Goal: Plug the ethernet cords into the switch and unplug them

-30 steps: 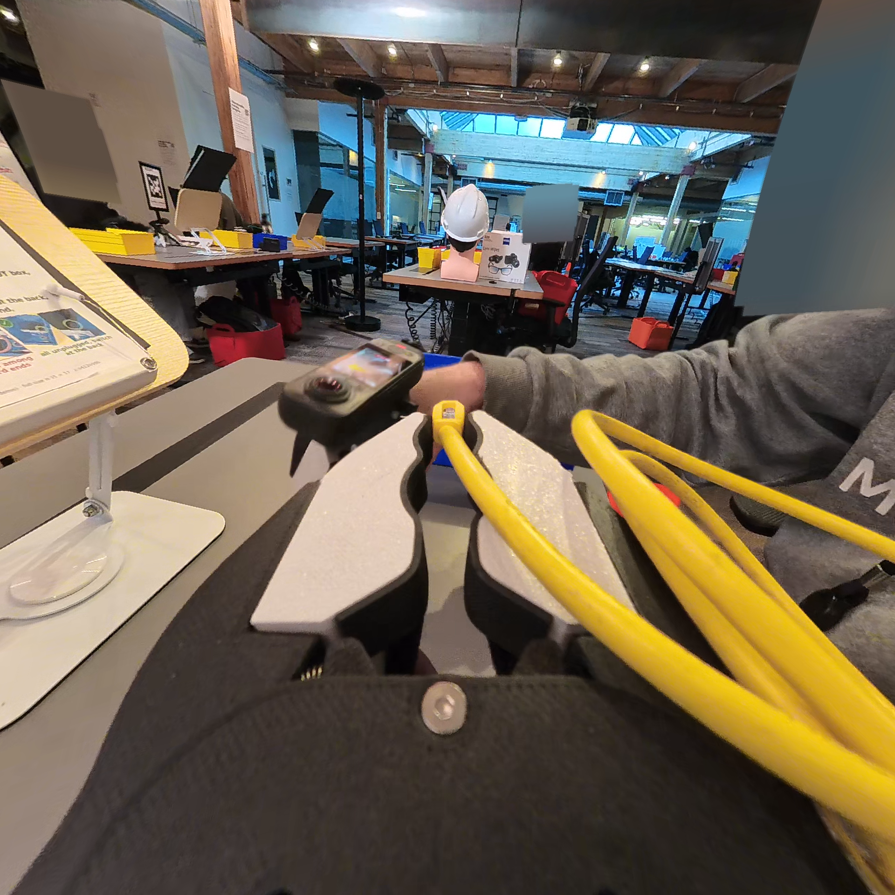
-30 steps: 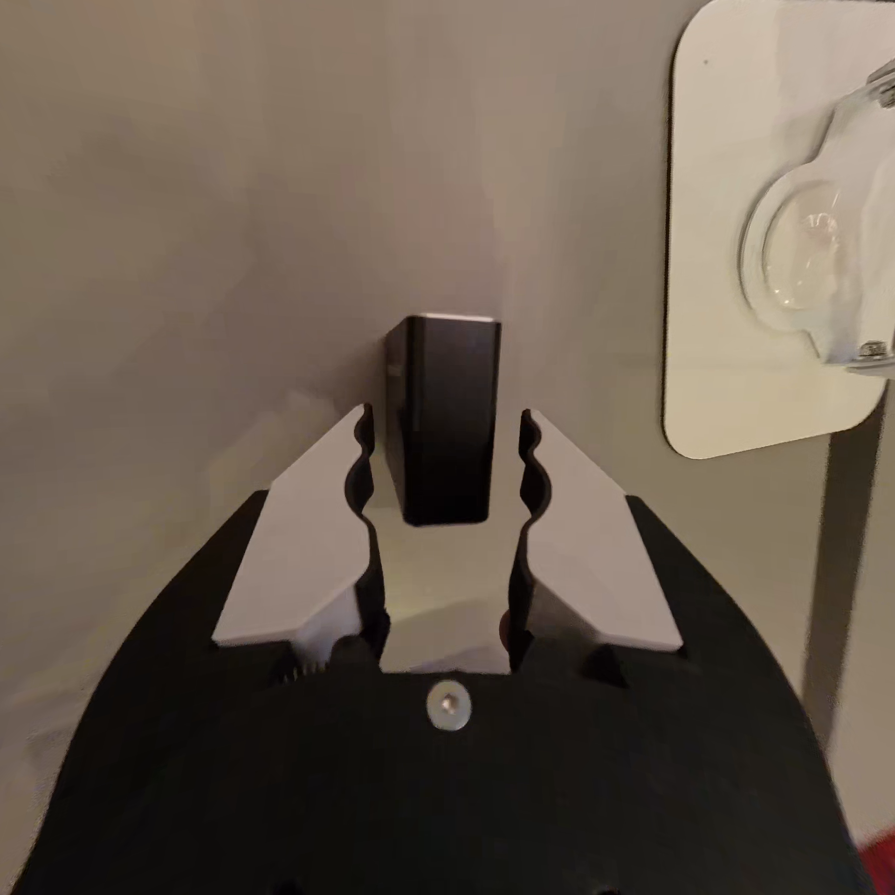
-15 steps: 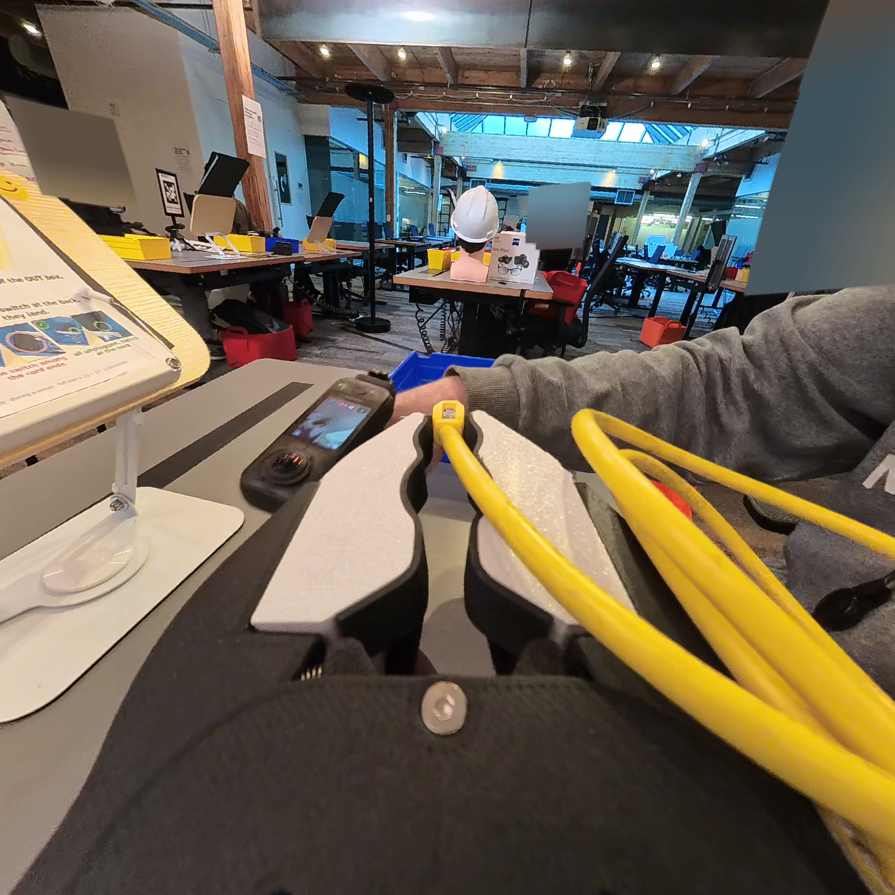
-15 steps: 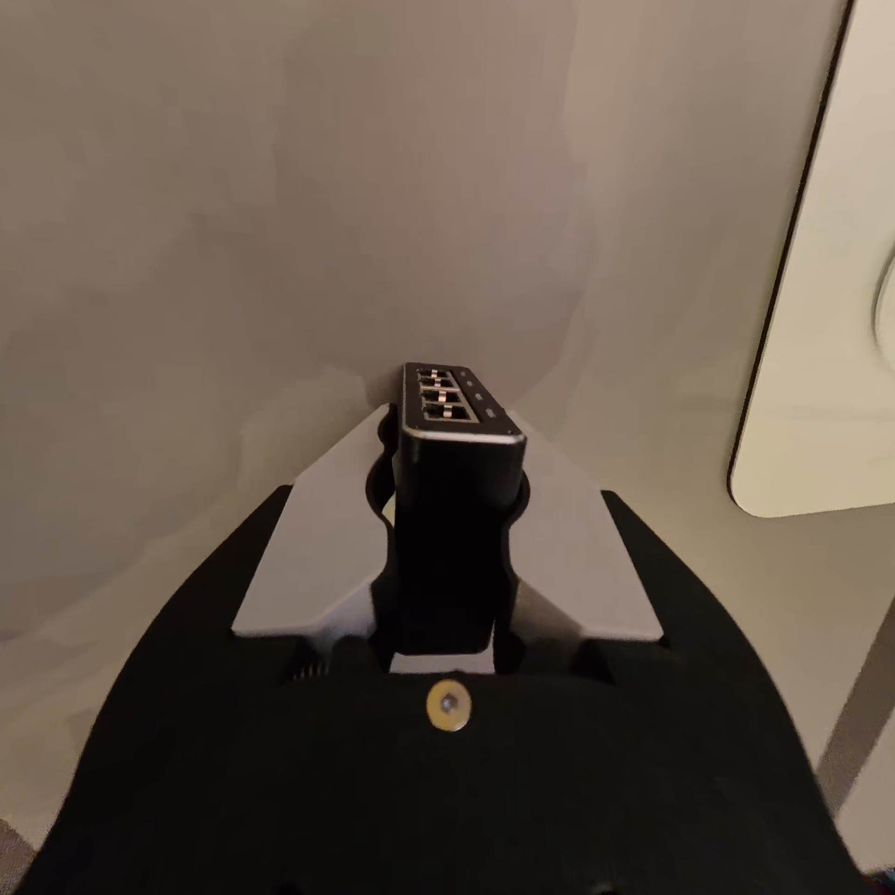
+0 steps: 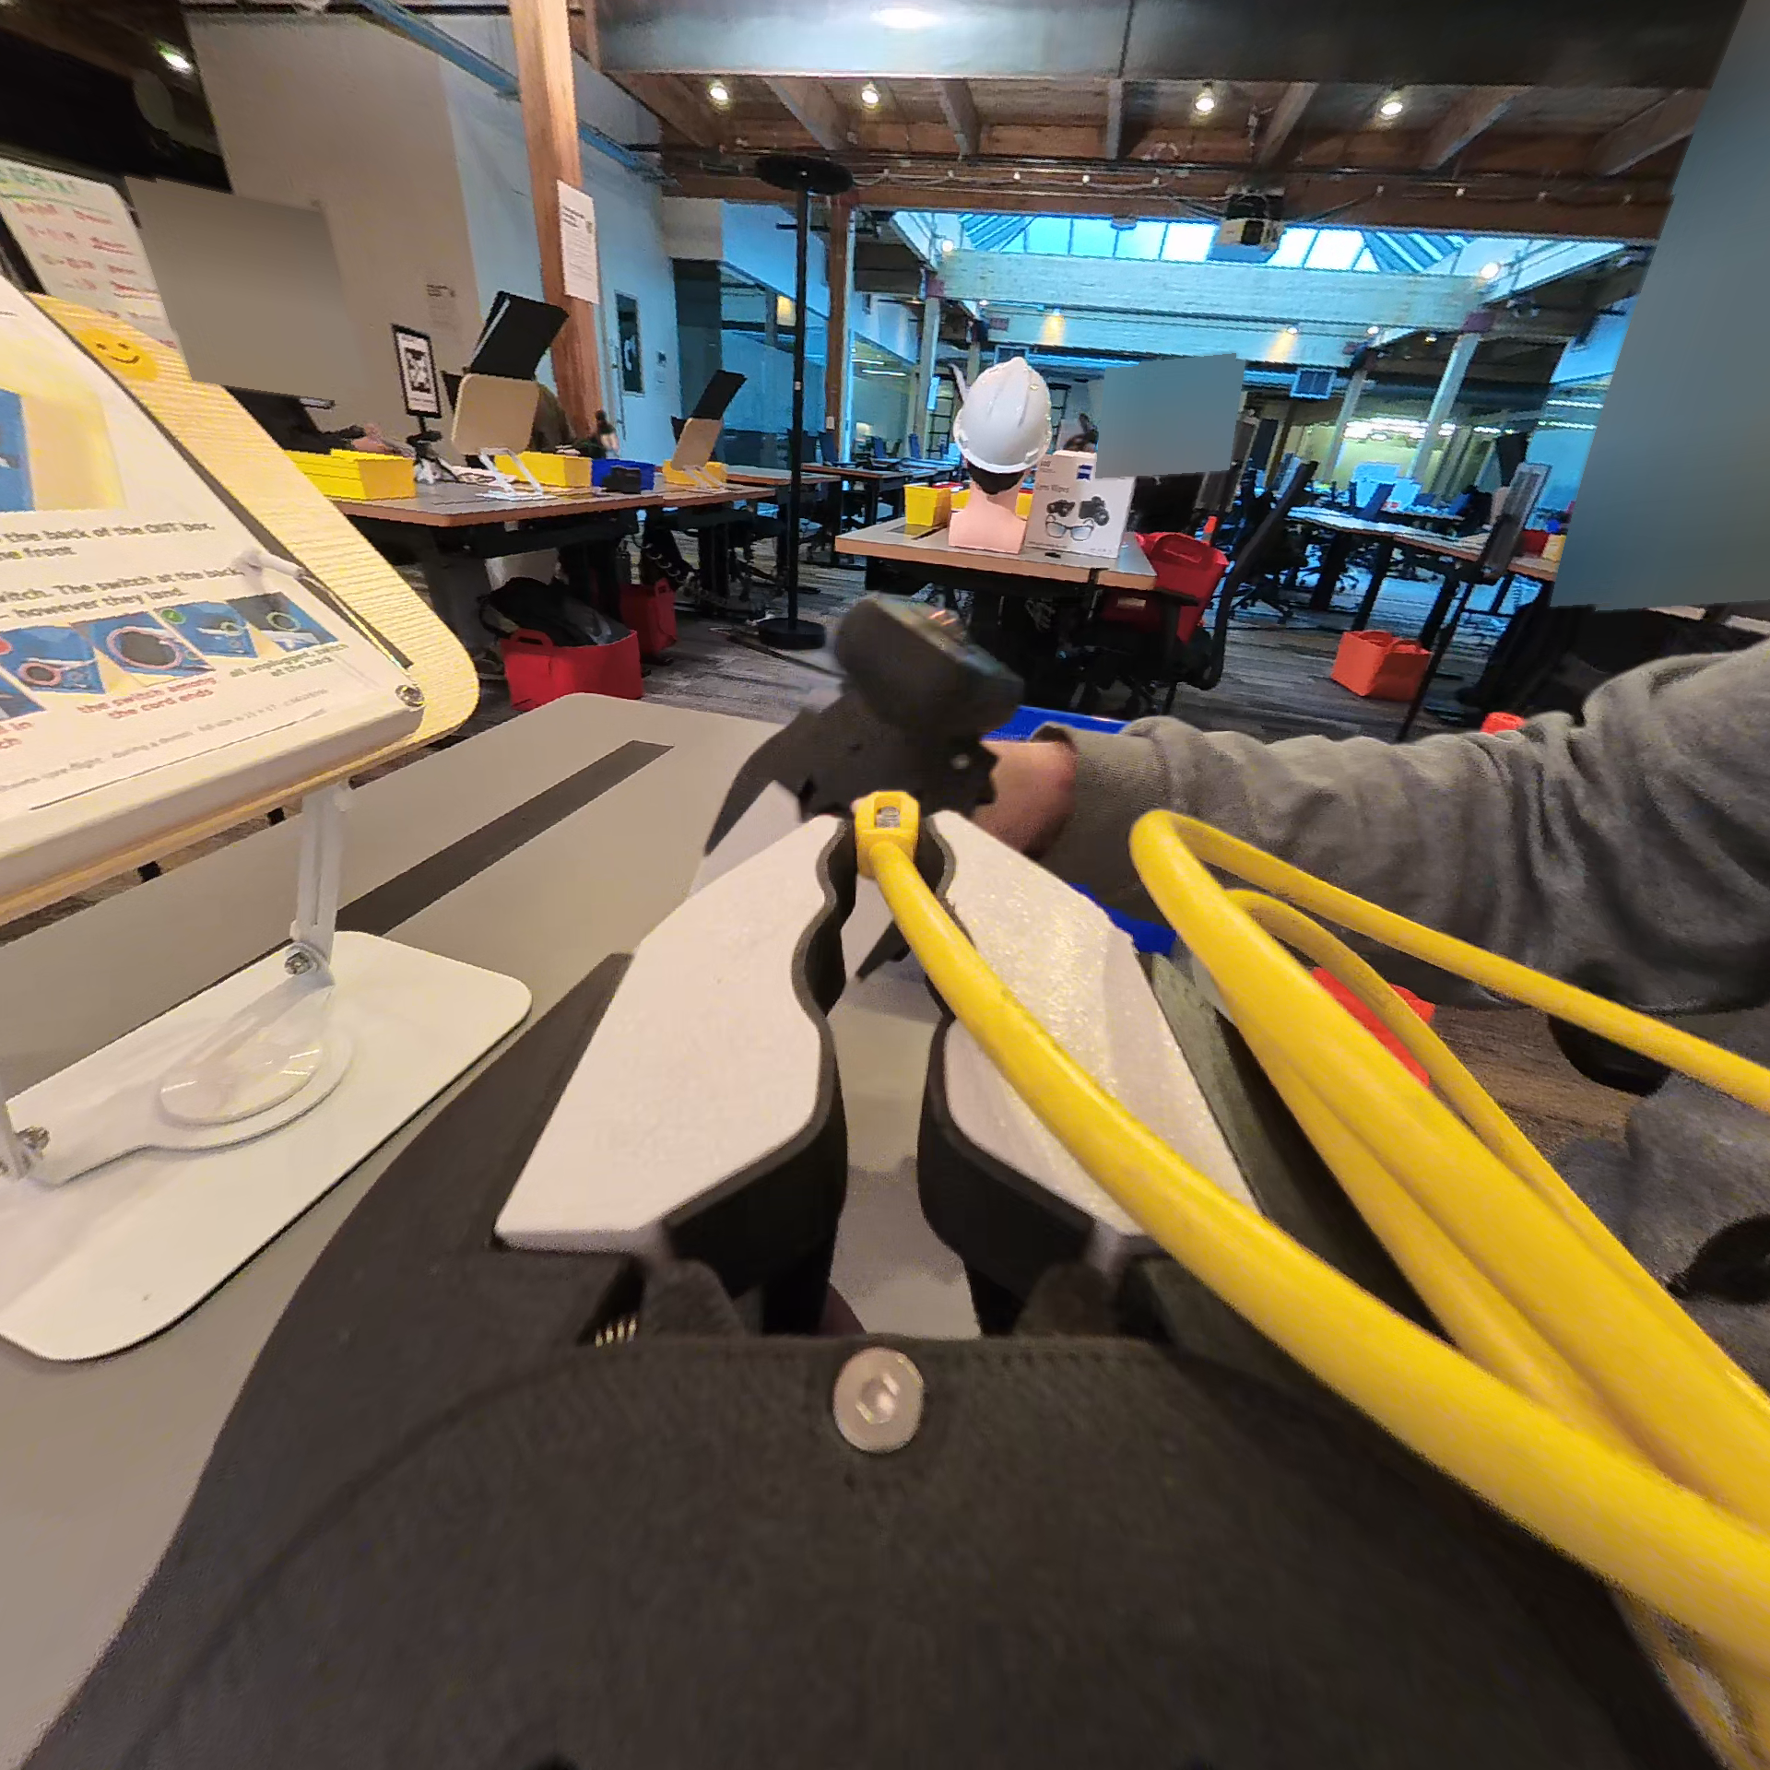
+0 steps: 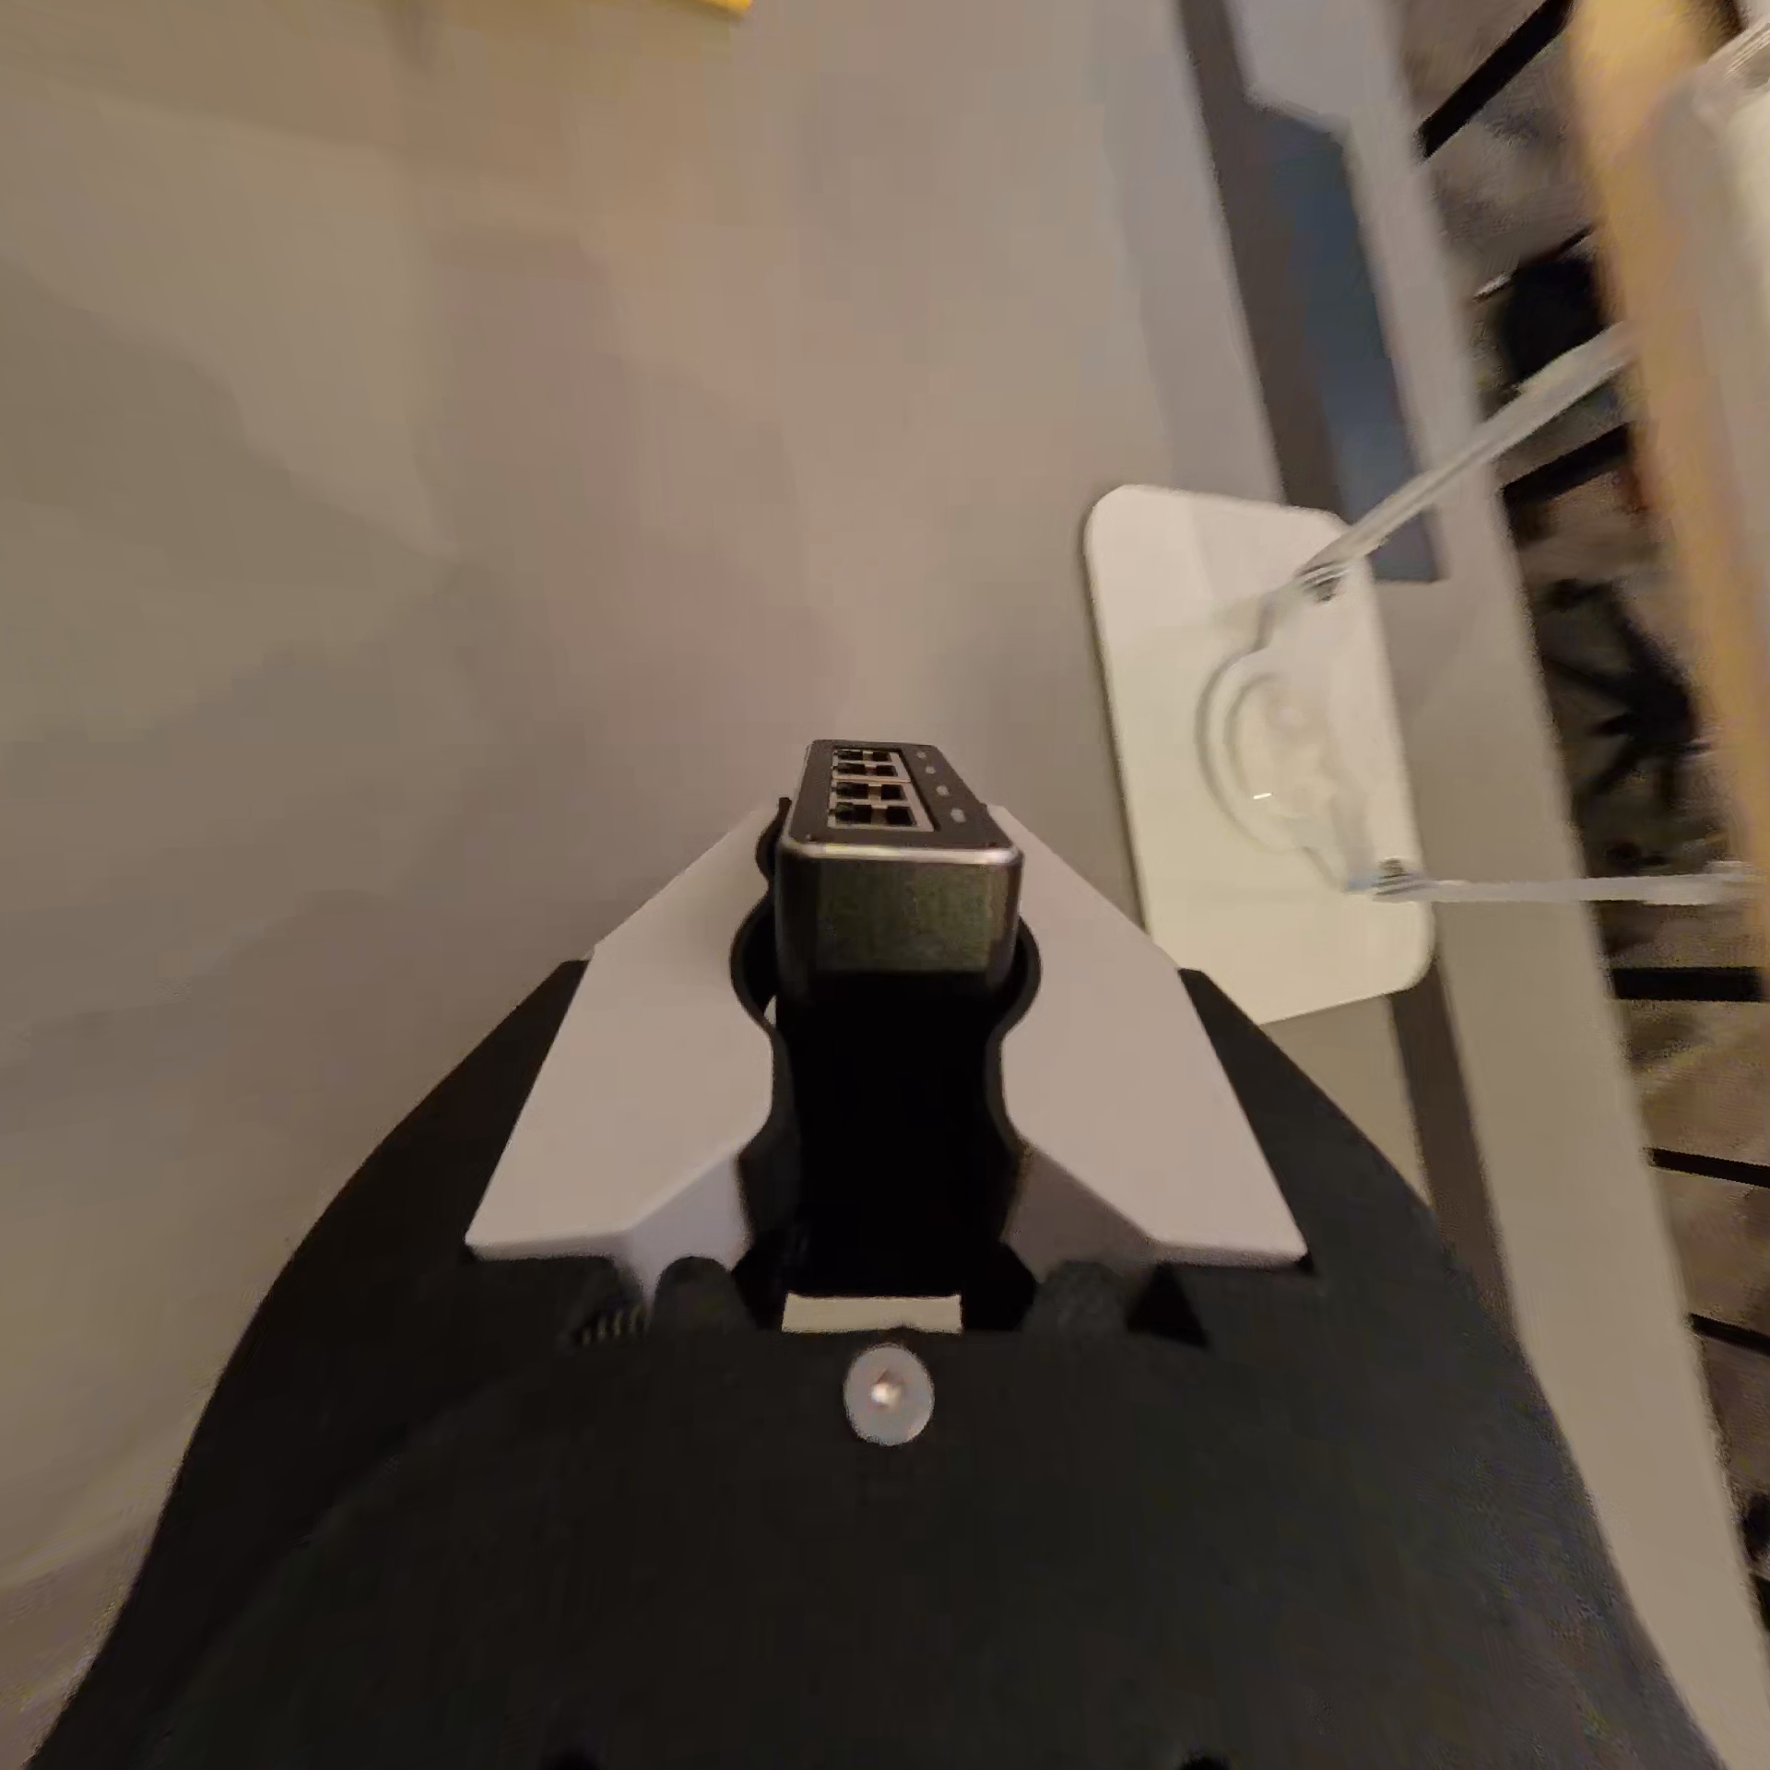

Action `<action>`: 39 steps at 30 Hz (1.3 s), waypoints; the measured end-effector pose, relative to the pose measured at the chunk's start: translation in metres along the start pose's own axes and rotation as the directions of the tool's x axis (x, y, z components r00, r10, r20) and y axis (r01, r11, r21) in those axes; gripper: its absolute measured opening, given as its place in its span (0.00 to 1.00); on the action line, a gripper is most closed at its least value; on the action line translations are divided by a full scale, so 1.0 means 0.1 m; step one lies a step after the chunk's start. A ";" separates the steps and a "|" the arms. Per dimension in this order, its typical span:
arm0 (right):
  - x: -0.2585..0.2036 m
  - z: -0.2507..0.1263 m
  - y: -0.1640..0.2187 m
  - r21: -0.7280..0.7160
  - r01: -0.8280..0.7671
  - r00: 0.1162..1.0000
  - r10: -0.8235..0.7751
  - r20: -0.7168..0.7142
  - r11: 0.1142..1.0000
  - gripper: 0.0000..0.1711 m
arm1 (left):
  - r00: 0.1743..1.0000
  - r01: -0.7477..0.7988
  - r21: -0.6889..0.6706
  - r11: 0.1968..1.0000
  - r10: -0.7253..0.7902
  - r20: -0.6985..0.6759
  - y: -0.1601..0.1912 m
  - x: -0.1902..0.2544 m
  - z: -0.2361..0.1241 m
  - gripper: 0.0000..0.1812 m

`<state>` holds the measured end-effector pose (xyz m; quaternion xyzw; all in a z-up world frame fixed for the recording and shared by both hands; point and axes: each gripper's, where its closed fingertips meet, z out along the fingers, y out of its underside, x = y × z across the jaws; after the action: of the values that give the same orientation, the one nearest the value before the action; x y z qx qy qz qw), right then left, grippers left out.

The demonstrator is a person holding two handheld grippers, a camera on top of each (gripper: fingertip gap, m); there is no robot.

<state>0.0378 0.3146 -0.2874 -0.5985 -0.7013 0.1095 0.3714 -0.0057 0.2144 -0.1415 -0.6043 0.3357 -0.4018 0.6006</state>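
Switch [image 6: 896, 919], a single black box, sits clamped between the fingers of the right gripper [image 6: 891, 862], above the grey table [image 6: 383, 479]; its long axis runs forward along the fingers, the far end sticking out past the tips, the port face turned upward with two rows of sockets visible, all empty; one yellow ethernet cord [image 5: 1197, 1197] has its plug end [image 5: 886, 833] pinched at the tips of the left gripper [image 5: 886, 848], plug pointing forward, the cord trailing back in several loops to the right; one white stand base [image 6: 1245, 766] lies on the table to the right of the switch.
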 end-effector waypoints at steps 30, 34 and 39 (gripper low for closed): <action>0.27 -1.03 -0.81 0.192 0.310 0.823 -0.162 -0.545 0.931 0.20 | 0.990 0.043 0.090 0.995 -0.055 0.128 -0.22 -0.16 -0.03 0.07; 0.21 -0.99 -0.74 0.217 0.236 0.902 -0.130 -0.412 0.947 0.20 | 0.991 0.033 0.078 0.996 -0.043 0.128 -0.20 -0.17 -0.04 0.07; -0.33 -0.61 -0.19 -0.036 0.189 0.979 -0.186 0.080 0.981 0.20 | 0.991 0.021 0.061 0.998 -0.029 0.127 -0.17 -0.17 -0.03 0.07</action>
<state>0.0633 0.2613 -0.2462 -0.5329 -0.7706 0.0818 0.3399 -0.0180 0.2291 -0.1258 -0.6148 0.2768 -0.3794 0.6336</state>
